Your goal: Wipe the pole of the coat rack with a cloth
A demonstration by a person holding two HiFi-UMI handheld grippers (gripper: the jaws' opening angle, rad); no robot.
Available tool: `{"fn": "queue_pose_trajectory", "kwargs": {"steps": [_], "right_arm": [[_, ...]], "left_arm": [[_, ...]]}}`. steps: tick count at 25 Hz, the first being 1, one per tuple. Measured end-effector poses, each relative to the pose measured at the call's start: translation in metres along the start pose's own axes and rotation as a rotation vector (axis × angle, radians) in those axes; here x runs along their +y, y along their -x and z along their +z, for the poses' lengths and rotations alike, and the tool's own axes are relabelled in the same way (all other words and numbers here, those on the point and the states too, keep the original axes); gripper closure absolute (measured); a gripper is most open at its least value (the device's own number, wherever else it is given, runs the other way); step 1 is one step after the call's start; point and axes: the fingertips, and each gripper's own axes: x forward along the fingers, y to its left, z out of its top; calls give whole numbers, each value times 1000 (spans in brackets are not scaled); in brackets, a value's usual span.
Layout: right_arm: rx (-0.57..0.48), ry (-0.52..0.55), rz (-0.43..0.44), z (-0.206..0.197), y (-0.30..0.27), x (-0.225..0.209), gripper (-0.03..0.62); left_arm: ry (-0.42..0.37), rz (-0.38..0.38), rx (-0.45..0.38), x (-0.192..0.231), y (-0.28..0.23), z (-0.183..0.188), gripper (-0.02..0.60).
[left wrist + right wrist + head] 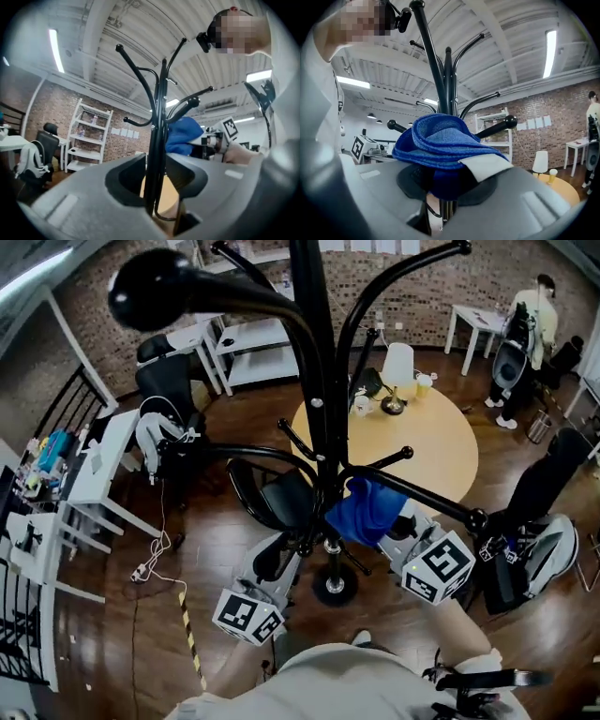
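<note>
The black coat rack pole [314, 381] rises through the middle of the head view, with curved hook arms spreading around it. A blue cloth [364, 510] is pressed against the pole's lower part, and my right gripper [380, 524] is shut on it. In the right gripper view the bunched cloth [440, 140] fills the right gripper [445, 187], with the pole [448, 84] just behind. My left gripper [298, 547] grips the pole lower down on the left. In the left gripper view the pole [157, 131] runs between the jaws of the left gripper [152, 201], and the cloth [183, 133] shows above.
A round wooden table [431, 451] with a white lamp [398, 367] stands behind the rack. A black chair [272, 493] is left of the pole and white desks [103, 465] further left. A backpack [539, 554] lies at the right. The rack's base [335, 587] rests on the dark wood floor.
</note>
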Motion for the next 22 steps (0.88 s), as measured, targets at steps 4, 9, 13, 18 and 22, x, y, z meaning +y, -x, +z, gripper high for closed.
{"fn": "queue_pose_trajectory", "kwargs": {"steps": [4, 9, 13, 18, 22], "right_arm": [[21, 2, 99, -9, -11, -4, 491], [144, 150, 142, -74, -24, -7, 491], [303, -5, 221, -170, -26, -7, 491], [504, -36, 284, -261, -24, -4, 491], [471, -113, 283, -264, -27, -4, 491]], "left_arm": [[8, 133, 21, -8, 24, -14, 454], [13, 265, 26, -1, 50, -15, 454], [0, 330, 10, 0, 59, -14, 455], [27, 324, 38, -13, 54, -28, 455], [37, 339, 63, -11, 56, -35, 456]]}}
